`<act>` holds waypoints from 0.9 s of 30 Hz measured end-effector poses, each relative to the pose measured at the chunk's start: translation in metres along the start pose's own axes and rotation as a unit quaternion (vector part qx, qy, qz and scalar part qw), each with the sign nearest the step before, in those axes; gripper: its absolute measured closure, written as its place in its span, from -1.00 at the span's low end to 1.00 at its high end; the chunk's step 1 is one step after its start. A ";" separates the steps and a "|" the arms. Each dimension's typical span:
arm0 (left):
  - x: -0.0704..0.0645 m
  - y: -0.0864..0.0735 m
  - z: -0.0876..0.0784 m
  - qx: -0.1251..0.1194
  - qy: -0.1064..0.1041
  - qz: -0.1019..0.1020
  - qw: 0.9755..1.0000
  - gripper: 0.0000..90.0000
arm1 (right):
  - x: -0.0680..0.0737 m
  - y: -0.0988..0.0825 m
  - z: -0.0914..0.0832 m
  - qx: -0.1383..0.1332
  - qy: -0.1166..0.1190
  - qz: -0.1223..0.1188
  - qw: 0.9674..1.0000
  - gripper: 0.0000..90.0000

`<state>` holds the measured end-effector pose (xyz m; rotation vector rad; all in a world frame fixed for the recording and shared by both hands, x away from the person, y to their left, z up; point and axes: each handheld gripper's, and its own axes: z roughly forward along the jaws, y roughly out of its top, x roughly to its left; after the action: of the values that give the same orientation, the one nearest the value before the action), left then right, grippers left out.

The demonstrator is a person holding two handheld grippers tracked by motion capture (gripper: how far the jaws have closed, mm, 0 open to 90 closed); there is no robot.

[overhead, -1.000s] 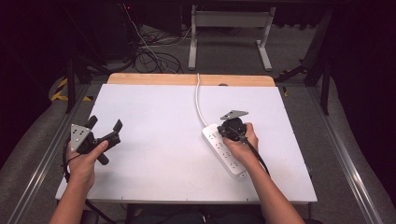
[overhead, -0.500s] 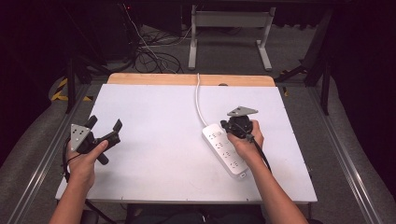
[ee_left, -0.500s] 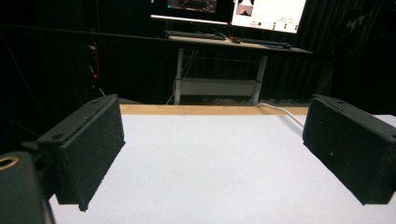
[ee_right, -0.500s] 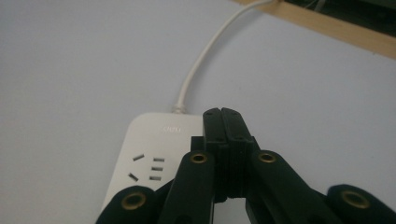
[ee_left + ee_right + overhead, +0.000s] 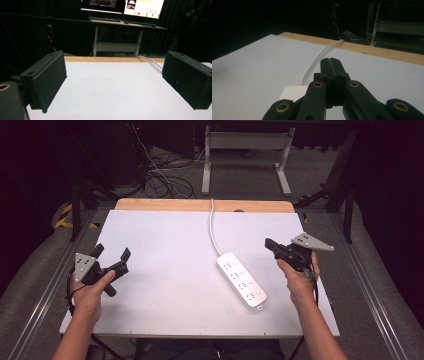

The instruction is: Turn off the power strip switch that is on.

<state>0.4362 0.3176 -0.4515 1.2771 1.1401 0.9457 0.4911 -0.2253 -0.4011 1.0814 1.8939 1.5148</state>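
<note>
White power strip (image 5: 242, 280) lying mid-table (image 5: 165, 240), its cord (image 5: 213, 227) running over the far wooden edge, right gripper (image 5: 270, 243) just beside it, jaws pressed together and empty, left gripper (image 5: 111, 254) well apart, jaws spread wide, monitors (image 5: 122, 5) on a desk beyond.

No legible text is appearing; writing on the monitors (image 5: 125, 6) is showing too small to read.

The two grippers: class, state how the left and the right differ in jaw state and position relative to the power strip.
The left gripper has its jaws wide apart; the right gripper has them pressed shut on nothing. The left is far from the power strip; the right hovers just beside it. Both are hand-held over the white table.
</note>
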 end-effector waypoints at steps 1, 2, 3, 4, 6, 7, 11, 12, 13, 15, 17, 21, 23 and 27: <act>0.000 0.000 0.000 0.000 0.000 0.000 1.000 -0.86 | 0.000 0.000 0.000 0.000 0.000 0.000 1.000 1.00; 0.000 0.000 0.000 0.000 0.000 -0.001 1.000 -0.86 | -0.004 -0.003 -0.009 -0.016 -0.002 0.008 1.000 1.00; 0.000 0.000 0.000 0.000 0.000 -0.001 1.000 -0.86 | -0.004 -0.003 -0.009 -0.016 -0.002 0.008 1.000 1.00; 0.000 0.000 0.000 0.000 0.000 -0.001 1.000 -0.86 | -0.005 -0.006 -0.016 -0.026 -0.002 0.008 1.000 1.00; 0.000 0.000 0.000 0.001 -0.001 -0.002 1.000 -0.86 | -0.006 -0.007 -0.020 -0.030 -0.005 0.005 1.000 1.00; 0.000 0.000 0.001 0.001 -0.001 -0.001 1.000 -0.86 | -0.007 -0.009 -0.023 -0.034 -0.007 0.004 0.999 1.00; 0.000 0.000 0.001 0.001 -0.001 -0.002 1.000 -0.86 | -0.008 -0.014 -0.033 -0.045 -0.013 0.003 0.999 1.00; 0.000 0.000 0.001 0.001 -0.001 -0.003 1.000 -0.86 | -0.008 -0.015 -0.034 -0.046 -0.013 0.002 0.999 1.00; 0.000 0.000 0.001 0.001 -0.001 -0.003 1.000 -0.86 | -0.008 -0.017 -0.036 -0.045 -0.015 0.001 0.999 1.00; 0.000 0.000 0.001 0.001 0.000 -0.003 1.000 -0.86 | -0.009 -0.018 -0.036 -0.046 -0.015 0.002 0.999 0.97; 0.000 0.000 0.001 0.001 0.000 -0.003 1.000 -0.86 | -0.010 -0.019 -0.036 -0.051 -0.019 0.002 0.999 0.89; 0.001 0.000 0.001 0.001 0.000 -0.005 1.000 -0.86 | -0.012 -0.021 -0.034 -0.056 -0.031 0.001 0.998 0.45; 0.001 0.000 0.001 0.000 0.000 -0.006 1.000 -0.86 | -0.014 -0.021 -0.033 -0.067 -0.045 0.015 0.997 0.05; 0.001 0.000 0.000 0.000 -0.001 -0.005 1.000 -0.86 | -0.019 -0.025 -0.028 -0.089 -0.060 0.014 0.994 -0.55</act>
<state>0.4366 0.3182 -0.4513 1.2698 1.1446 0.9371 0.4736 -0.2585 -0.4190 1.0951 1.6361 1.5639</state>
